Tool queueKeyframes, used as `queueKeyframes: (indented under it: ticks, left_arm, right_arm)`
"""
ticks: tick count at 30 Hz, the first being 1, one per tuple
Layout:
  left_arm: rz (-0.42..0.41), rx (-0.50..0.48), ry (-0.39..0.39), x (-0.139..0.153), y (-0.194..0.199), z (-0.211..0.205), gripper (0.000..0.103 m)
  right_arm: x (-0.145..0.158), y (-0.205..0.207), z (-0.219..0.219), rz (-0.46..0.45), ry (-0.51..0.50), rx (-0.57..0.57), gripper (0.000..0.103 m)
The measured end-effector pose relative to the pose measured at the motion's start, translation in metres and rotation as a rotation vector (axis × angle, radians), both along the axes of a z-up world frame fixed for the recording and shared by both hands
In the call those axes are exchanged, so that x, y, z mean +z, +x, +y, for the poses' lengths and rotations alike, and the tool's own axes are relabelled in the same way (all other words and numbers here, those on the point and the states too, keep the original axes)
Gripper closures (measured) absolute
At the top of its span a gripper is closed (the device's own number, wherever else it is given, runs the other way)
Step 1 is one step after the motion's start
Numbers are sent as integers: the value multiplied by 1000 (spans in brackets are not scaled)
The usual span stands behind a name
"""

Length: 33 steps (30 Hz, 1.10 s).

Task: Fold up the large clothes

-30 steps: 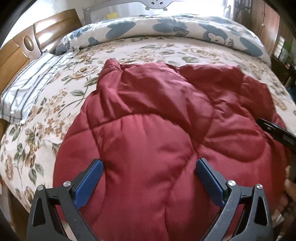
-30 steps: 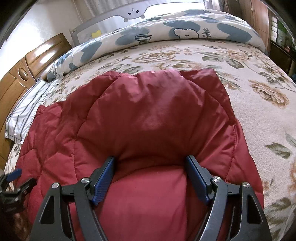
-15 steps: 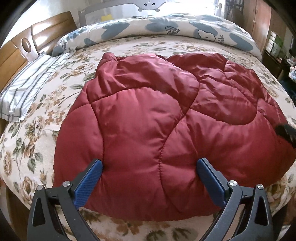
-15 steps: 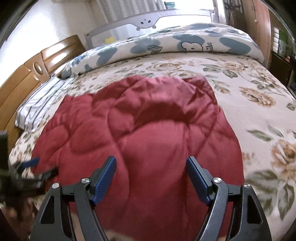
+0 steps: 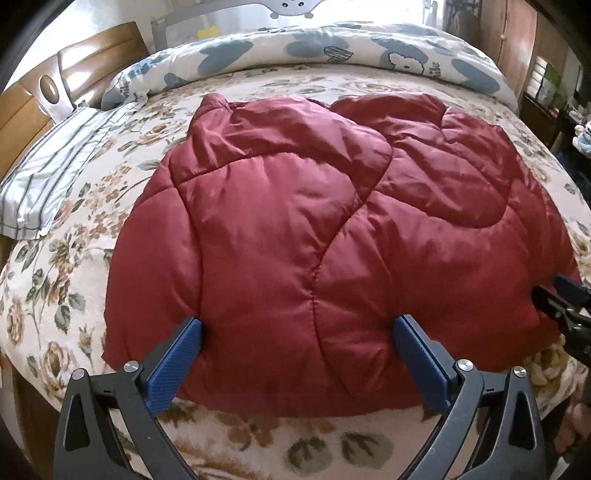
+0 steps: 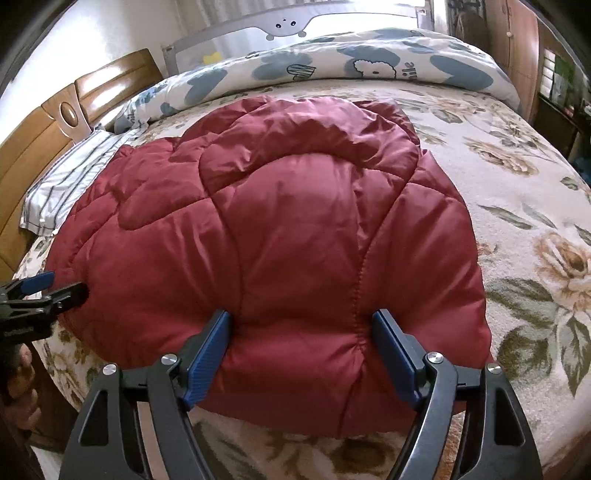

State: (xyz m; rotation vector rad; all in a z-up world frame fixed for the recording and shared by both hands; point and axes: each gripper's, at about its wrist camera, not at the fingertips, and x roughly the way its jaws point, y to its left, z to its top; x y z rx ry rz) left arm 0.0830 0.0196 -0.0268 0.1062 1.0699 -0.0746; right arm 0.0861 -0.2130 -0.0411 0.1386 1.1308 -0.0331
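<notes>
A puffy dark-red quilted jacket (image 5: 314, 221) lies folded in a rounded bundle on the flowered bed, seen from its other side as the jacket (image 6: 280, 229) in the right wrist view. My left gripper (image 5: 297, 328) hangs over the bundle's near edge, its blue pads wide apart with nothing clamped. My right gripper (image 6: 301, 325) stands open the same way above the near edge. The right gripper (image 5: 565, 295) shows at the left view's right edge, and the left gripper (image 6: 48, 288) at the right view's left edge, both beside the jacket.
The flowered bedspread (image 5: 74, 258) covers the bed. A blue-patterned duvet (image 6: 332, 70) is rolled along the far side, a striped pillow (image 5: 55, 166) lies left by the wooden headboard (image 6: 40, 147). A grey bed rail (image 6: 288, 26) and dark furniture (image 5: 546, 96) stand beyond.
Both grippers have drawn back from over the jacket toward the near bed edge, so the whole folded bundle and the bedspread in front of it now show. Both stay open.
</notes>
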Motion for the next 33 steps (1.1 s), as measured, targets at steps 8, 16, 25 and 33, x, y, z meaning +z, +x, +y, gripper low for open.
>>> queueKeyframes:
  ticks: [8,16,25,33]
  left_arm:
    - [-7,-2,20,-6,2,-4,0]
    - [-9,-6,29,-9,2,-5,0]
    - [-13,-9,34,-15,6,-6,0]
    - [3,-11,31,-14,10,-3,0]
  right_arm:
    - [32,6,25,-63,-35,54,24]
    - [-8,23,21,-12,-36,48,17]
    - [-9,22,19,-22,-37,43,16]
    - [15,27,17,-63,-8,38,19]
